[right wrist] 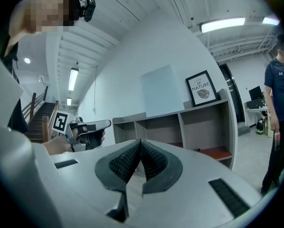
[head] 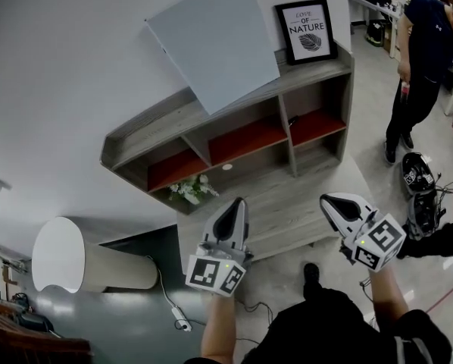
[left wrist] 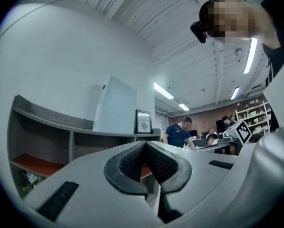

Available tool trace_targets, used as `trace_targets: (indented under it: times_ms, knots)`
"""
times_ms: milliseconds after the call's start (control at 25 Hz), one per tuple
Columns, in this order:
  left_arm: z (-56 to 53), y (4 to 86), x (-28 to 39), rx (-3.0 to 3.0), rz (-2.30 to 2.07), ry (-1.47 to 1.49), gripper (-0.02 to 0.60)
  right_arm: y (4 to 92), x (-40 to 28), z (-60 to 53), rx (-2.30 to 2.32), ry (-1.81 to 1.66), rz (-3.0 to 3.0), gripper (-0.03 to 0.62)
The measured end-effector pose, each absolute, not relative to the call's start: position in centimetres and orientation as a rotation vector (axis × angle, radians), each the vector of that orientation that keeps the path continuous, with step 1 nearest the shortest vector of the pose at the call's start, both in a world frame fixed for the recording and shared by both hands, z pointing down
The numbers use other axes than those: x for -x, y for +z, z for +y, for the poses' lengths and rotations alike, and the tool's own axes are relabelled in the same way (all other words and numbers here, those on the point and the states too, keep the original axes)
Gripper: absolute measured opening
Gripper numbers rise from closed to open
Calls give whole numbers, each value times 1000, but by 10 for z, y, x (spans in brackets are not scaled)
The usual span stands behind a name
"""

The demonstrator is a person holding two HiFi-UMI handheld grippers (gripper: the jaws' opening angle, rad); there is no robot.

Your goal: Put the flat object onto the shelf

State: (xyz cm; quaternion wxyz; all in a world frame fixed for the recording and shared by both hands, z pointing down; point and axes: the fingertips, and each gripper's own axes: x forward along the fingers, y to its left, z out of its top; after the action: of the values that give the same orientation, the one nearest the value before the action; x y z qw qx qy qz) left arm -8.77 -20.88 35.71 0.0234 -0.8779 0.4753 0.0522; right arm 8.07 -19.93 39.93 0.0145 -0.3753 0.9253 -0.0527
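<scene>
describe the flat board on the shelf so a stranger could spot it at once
Find the grey shelf unit against the white wall. On its top, a pale blue-grey flat board stands against the wall, beside a framed print. Unlike the small black-framed print, it is large, plain and frameless.

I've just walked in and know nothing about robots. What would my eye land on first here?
A big pale blue board leans against the wall on top of a grey shelf, with a framed picture standing at its right. Down in front, the left gripper and the right gripper point at the shelf, both shut and empty.
</scene>
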Motion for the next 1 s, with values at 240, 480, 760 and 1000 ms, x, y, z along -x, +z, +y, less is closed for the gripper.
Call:
trace_targets:
  times_ms: [240, 480, 760, 1000]
  knots:
    - [-136, 375, 104, 2752, 1457, 128, 14, 403, -59, -141, 1186, -175, 2889, 11]
    - [-68, 399, 119, 2786, 1441, 85, 14, 417, -40, -72, 1203, -206, 2896, 11]
    - [-17, 409, 137, 2802, 1465, 113, 14, 418, -38, -19, 1264, -178, 2884, 11]
    - [0, 400, 150, 2784, 1494, 170, 14, 395, -47, -8, 1316, -97, 2838, 11]
